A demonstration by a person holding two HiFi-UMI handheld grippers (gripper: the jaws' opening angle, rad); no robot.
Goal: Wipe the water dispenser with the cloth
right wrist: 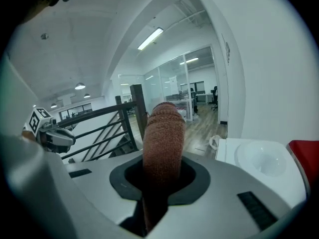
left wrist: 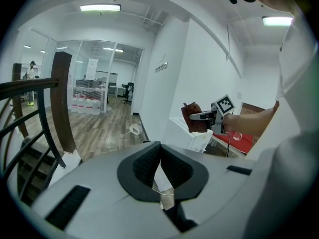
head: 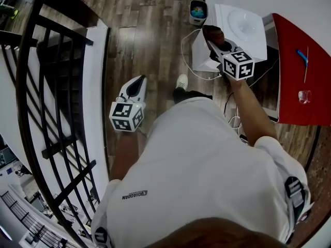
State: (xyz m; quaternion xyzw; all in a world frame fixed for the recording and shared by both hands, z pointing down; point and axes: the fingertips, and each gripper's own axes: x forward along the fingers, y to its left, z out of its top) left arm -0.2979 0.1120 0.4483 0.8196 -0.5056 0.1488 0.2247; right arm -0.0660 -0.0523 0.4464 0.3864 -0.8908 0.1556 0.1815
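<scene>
**A:** What is the right gripper doing?

**B:** The right gripper [head: 216,44] is clamping down on the cloth [right wrist: 162,138]. It's a rust-brown folded wad, and it's sticking up from between the jaws.

**A:** And where is that sitting against the unit?

**B:** The cloth is hanging over the left edge of the water dispenser [head: 243,27], which is a white box with a round recess in its top. Whether the cloth is touching it, I'm not able to tell.

**A:** Left side?

**B:** The left gripper [head: 139,80] is holding nothing, with its jaws resting together. The person is keeping it low over the wooden floor [head: 150,30], well apart from the dispenser and near the black railing [head: 31,87]. It's pointing roughly toward the other arm.

**A:** Anything else around?

**B:** A red table [head: 295,97] is standing just right of the dispenser, carrying a clear cup [head: 304,96] and a blue item [head: 302,57]. White cables [head: 189,56] are trailing on the floor by the dispenser's base. A small container [head: 198,10] is sitting on the floor beside it.
</scene>
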